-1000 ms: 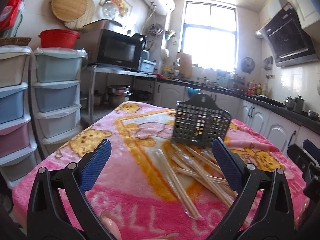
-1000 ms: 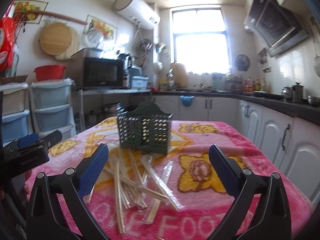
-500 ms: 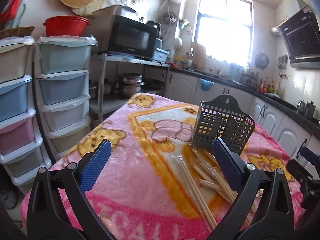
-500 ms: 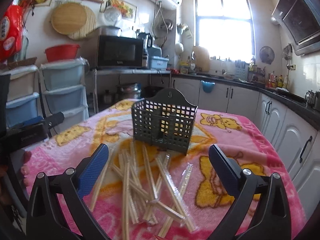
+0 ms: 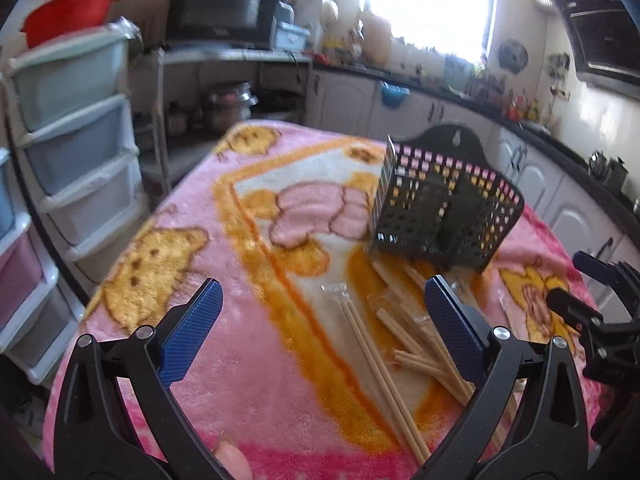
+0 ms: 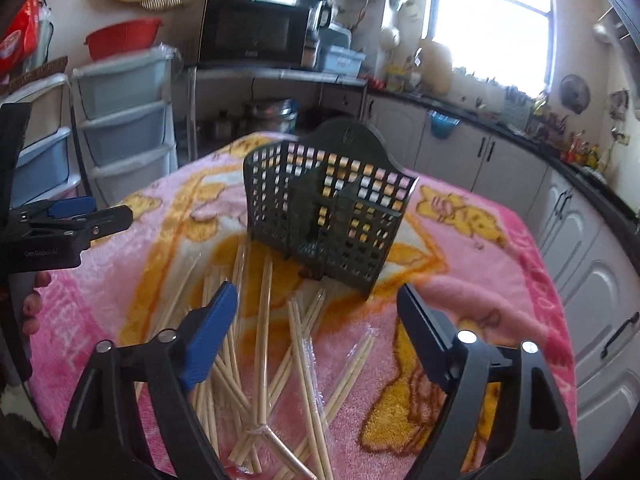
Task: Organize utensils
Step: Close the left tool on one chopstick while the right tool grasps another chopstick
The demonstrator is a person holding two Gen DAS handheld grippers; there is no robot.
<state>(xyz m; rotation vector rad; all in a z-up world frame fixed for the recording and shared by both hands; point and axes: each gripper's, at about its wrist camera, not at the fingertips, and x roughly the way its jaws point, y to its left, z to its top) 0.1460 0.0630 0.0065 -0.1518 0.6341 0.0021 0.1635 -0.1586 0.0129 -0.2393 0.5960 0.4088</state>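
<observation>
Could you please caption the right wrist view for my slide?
Open right gripper above wrapped chopsticks scattered before an empty green mesh utensil holder on a pink blanket.

place: a home kitchen, lived in and crowded
cooking gear: a black microwave (image 6: 250, 30) on a metal shelf, steel pots (image 6: 272, 114) below it, a range hood (image 5: 604, 46) on the tiled wall
fittings: white cabinets (image 6: 580, 240) under a dark counter (image 6: 520, 136) lined with bottles, beneath a bright window (image 6: 492, 20)
storage: stacked plastic drawers (image 5: 76, 132), a red basin (image 5: 68, 12) on top
table: draped in a pink cartoon blanket (image 5: 240, 280)
</observation>
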